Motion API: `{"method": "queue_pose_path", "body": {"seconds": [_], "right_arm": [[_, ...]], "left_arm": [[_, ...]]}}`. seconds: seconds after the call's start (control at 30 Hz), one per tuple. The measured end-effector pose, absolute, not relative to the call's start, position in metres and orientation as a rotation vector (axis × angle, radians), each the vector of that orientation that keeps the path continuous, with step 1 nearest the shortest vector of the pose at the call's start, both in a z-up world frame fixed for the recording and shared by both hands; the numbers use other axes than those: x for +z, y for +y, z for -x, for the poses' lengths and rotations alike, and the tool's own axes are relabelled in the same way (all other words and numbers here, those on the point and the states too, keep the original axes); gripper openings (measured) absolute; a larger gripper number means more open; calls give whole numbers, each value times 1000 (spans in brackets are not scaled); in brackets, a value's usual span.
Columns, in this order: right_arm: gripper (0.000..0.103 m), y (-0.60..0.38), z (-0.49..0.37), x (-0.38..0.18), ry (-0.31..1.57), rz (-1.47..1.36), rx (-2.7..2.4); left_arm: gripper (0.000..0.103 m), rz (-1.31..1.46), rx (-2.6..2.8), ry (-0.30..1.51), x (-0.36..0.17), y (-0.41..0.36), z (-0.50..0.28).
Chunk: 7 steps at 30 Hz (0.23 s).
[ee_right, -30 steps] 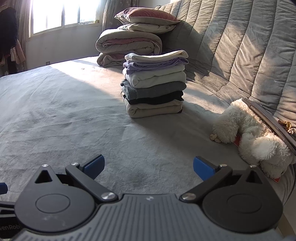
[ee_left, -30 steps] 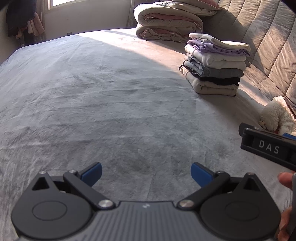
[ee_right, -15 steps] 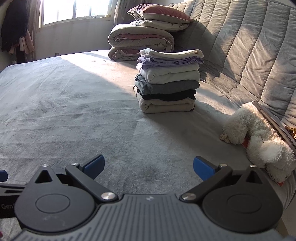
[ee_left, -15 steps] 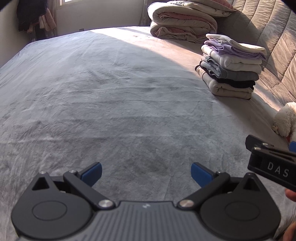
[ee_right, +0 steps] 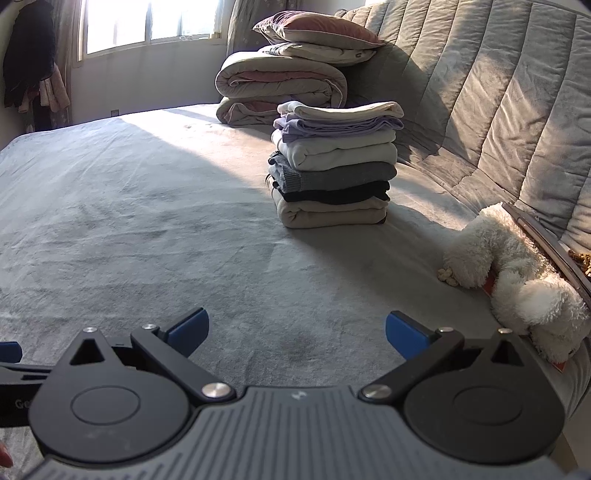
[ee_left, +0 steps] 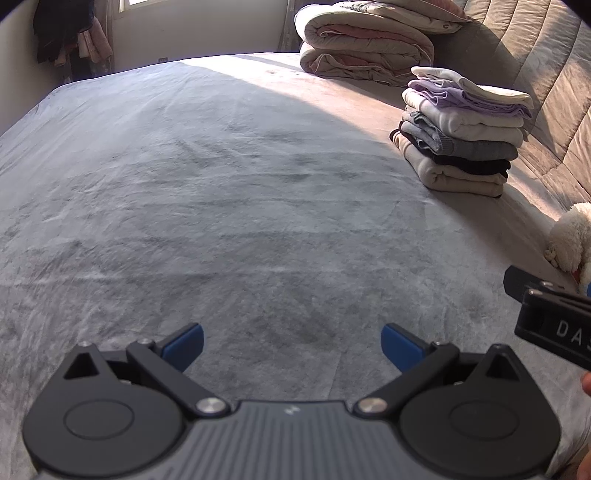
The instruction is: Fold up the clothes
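Wide grey bed ahead of both claws, bare cloth right in front of them, no loose garment anywhere in either view. Far ahead and to the right, a rolled duvet with pillows on top, backed by the quilted headboard.

Nearer, ahead and right of the left claw, dead ahead of the right claw: the stack of folded clothes, six or so layers, beige at the bottom, cream on top, edges fairly square. That is the task's thing, and it looks done; my guess is the folding is finished or the next piece lies out of view.

Handling call: soft, light knits and jersey, limp, nothing fragile, but the pile would slump if nudged sideways. Any new piece wants pinching at two corners or at the shoulder seams, one claw each, keeping it taut.

Just right of the right claw, a white plush dog lies by the bed edge.

Both claws spread wide, blue pads well apart, holding nothing, hovering low over the bed, side by side.
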State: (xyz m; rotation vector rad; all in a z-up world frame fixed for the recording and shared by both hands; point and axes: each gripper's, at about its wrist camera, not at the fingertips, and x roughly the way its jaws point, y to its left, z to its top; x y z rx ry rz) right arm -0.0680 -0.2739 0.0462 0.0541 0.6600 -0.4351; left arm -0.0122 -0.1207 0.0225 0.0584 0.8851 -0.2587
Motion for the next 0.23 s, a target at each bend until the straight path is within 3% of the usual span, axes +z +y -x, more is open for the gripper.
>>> {"method": "queue_pose_path", "body": {"seconds": [0.23], "right_arm": [[103, -277, 68, 46, 664, -60, -444]], "left_arm": [[102, -53, -263, 886, 23, -120, 11]]}}
